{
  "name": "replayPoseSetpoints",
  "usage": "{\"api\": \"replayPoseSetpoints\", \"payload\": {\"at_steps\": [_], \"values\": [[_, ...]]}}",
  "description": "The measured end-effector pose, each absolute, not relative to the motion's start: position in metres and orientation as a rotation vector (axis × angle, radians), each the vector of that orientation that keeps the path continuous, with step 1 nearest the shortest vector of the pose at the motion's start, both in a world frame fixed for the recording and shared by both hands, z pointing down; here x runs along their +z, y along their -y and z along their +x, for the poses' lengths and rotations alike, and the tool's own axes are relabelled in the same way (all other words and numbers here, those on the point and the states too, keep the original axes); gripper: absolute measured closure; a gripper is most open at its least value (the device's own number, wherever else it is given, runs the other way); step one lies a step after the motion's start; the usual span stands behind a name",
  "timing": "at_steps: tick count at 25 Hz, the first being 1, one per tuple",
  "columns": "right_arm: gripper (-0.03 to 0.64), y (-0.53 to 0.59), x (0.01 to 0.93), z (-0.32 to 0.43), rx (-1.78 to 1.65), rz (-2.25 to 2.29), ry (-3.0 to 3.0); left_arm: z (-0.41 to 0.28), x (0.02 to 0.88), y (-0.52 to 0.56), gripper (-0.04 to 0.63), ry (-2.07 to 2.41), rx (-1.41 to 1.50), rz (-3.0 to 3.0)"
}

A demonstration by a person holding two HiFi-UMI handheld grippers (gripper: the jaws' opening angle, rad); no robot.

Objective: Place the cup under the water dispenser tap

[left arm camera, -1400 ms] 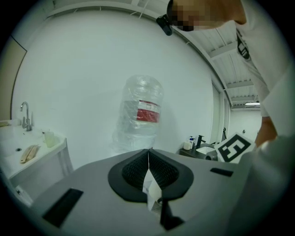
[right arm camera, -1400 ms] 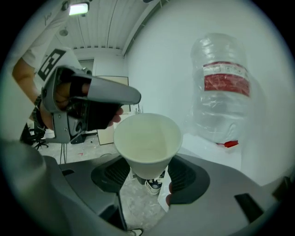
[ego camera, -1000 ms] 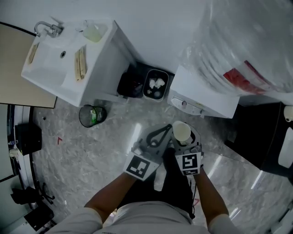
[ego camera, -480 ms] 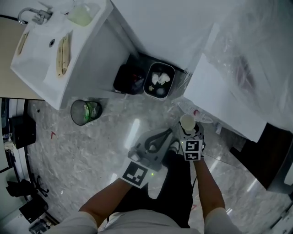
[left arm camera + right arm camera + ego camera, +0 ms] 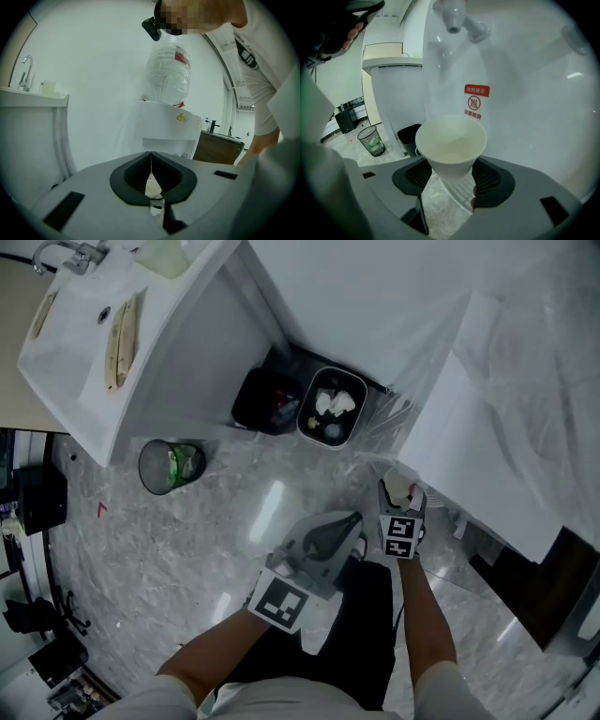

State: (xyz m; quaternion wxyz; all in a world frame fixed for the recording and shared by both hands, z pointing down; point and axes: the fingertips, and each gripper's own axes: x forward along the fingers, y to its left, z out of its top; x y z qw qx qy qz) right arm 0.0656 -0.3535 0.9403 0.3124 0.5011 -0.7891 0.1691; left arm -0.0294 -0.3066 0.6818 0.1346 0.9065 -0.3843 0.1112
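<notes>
Now in the right jaws: the right gripper [image 5: 454,182] grasps the cup [image 5: 451,143] by its lower wall, one pad on each side. The jaws stand wide because the cup body is wide.
Cup attitude: upright, mouth up, nothing inside. I think it is kept level so that it is ready for water.
Tap: the tap [image 5: 453,18] is high above the jaws and a little ahead, well apart from the cup rim. The cup is not yet set under it.
Below the jaws: what looks like a ribbed drip tray [image 5: 453,190] shows under the cup base. I cannot tell if they touch.
Left jaws: the left gripper [image 5: 151,161] is clenched on nothing, the pads meeting. It is probably kept aside so that it does not block the way.
Ahead of the left jaws: the water dispenser [image 5: 164,129], well apart.
Next step, in my judgement: bring the cup forward, set it on the tray directly below the tap, then release.
Risk: the thin paper wall may crush, or the cup may tip if released before its base sits flat.
</notes>
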Motion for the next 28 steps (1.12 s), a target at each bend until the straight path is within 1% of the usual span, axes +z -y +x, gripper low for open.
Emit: {"api": "replayPoseSetpoints", "payload": {"at_steps": [7,13,19,24,25,26,27,28], "values": [[0.35,0.357,0.955,0.069,0.476,1.29,2.055,-0.03,0.683,0.307,0.589,1.12,0.314,2.619],[0.313,0.341,0.943,0.074,0.53,1.249,2.02,-0.03,0.67,0.302,0.589,1.119,0.31,2.599],[0.314,0.3,0.891,0.078,0.595,1.268,1.971,-0.026,0.638,0.292,0.589,1.097,0.332,2.579],[0.319,0.274,0.794,0.054,0.607,1.259,2.041,-0.019,0.59,0.278,0.589,1.062,0.353,2.594],[0.326,0.272,0.769,0.049,0.607,1.271,2.062,-0.018,0.579,0.275,0.589,1.054,0.356,2.591],[0.354,0.272,0.744,0.045,0.6,1.288,2.083,-0.017,0.57,0.272,0.589,1.042,0.367,2.586],[0.422,0.272,0.719,0.042,0.589,1.307,2.106,-0.016,0.561,0.269,0.589,1.027,0.384,2.577],[0.47,0.272,0.694,0.039,0.578,1.321,2.131,-0.015,0.554,0.266,0.589,1.013,0.401,2.567]]}}
